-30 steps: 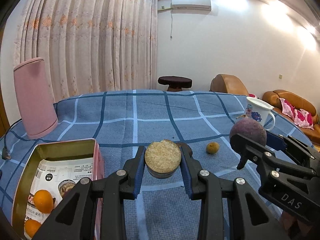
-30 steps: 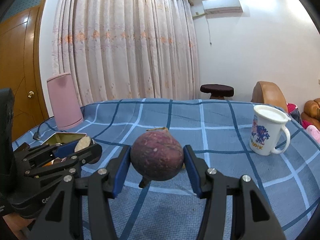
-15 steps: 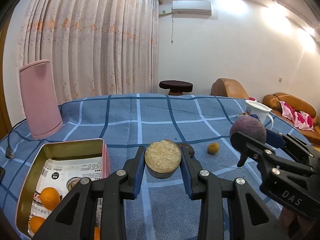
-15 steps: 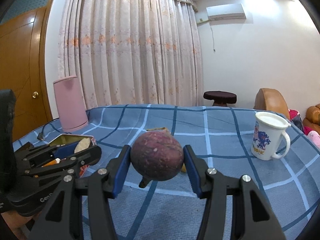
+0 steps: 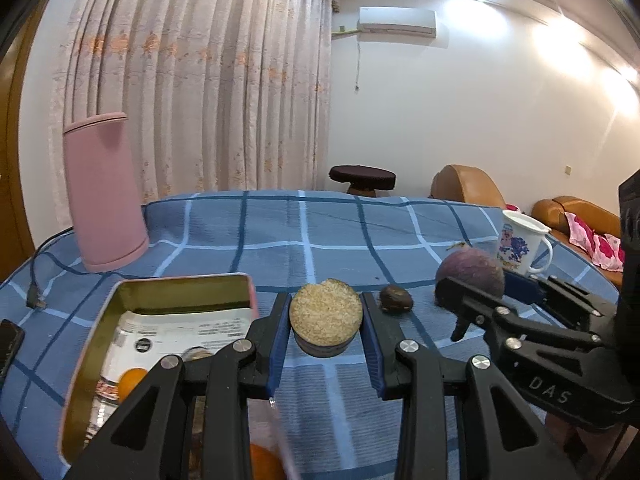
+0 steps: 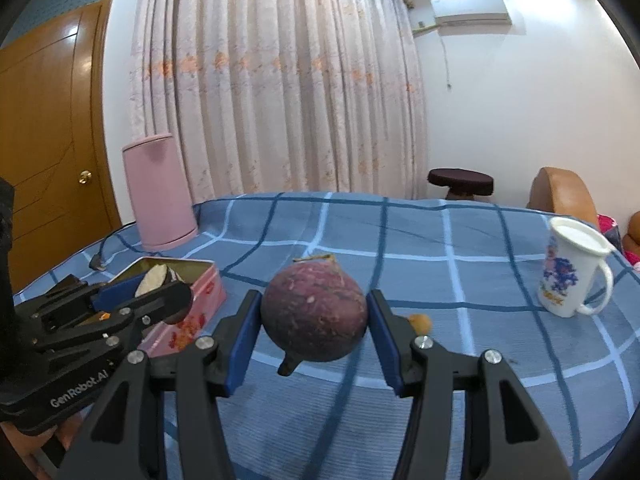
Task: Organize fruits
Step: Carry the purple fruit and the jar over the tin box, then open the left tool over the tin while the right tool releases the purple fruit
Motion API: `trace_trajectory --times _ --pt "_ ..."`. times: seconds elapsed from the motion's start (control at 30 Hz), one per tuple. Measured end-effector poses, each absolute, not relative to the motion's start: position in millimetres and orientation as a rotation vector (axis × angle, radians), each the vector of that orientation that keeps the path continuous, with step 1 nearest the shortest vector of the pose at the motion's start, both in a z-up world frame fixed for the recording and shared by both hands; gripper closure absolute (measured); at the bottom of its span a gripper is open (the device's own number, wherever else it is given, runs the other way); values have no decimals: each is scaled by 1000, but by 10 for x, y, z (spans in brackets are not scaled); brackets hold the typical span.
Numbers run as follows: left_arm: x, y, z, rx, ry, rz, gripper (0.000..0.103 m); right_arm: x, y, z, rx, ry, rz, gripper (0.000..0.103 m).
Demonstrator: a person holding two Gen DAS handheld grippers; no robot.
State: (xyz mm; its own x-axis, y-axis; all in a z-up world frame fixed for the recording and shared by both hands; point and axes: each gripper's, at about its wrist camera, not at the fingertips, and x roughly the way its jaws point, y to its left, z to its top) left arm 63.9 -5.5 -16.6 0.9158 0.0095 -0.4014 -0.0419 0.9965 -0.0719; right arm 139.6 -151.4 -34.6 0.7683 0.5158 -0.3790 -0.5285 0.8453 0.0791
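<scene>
My left gripper (image 5: 326, 320) is shut on a halved fruit (image 5: 326, 316) with a pale grainy cut face, held above the blue checked cloth just right of the pink tin box (image 5: 120, 300). The box holds oranges (image 5: 132, 380) on printed paper. My right gripper (image 6: 315, 320) is shut on a round purple fruit (image 6: 315, 314), held above the cloth; it also shows in the left wrist view (image 5: 470, 274). A small dark fruit (image 5: 396, 299) lies on the cloth between the grippers. A small orange fruit (image 6: 421, 322) lies beyond the right fingers.
A pink cylinder (image 5: 102, 192) with a cable stands at the back left. A white printed mug (image 6: 572, 268) stands at the right. A dark phone (image 5: 8, 344) lies at the left edge. The pink box (image 6: 184, 304) sits left of the right gripper.
Both grippers have moved left toward the tin box while keeping hold of their fruits. The box now lies closer under the left gripper, and the small dark fruit has come into view.
</scene>
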Motion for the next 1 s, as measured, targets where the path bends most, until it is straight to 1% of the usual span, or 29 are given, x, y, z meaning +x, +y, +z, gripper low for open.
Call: trace_trajectory --times 0.3,0.53,1.0 --pt "501 325 -77 -100 418 104 68 1360 -998 -185 -55 401 682 47" --pt "436 680 -105 -133 438 164 68 1368 -620 -130 -78 414 756 47" --pt "509 1158 -381 -215 545 212 68 1449 -78 -371 -144 522 829 47"
